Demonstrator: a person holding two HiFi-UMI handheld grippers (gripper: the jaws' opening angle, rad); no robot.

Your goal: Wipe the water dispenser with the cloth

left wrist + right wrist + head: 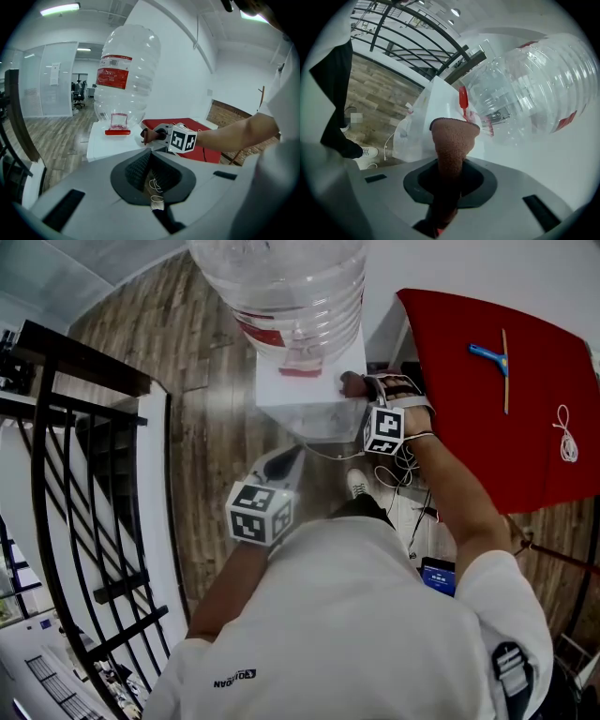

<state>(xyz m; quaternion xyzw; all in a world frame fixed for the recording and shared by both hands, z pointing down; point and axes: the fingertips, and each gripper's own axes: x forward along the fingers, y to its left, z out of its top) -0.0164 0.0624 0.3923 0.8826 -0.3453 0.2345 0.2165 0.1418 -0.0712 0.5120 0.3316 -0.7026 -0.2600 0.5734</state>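
1. Our right gripper [449, 178] clamps the brown cloth [452, 138], which sits at the top edge of the white water dispenser [314, 404], beside the upturned bottle [281, 282].
2. Our left gripper [151, 164] hangs lower, apart from the dispenser, jaws together.

The right gripper [362, 390] holds the cloth [351, 383] at the water dispenser's [298, 395] top edge; left gripper [280, 465] hangs apart.
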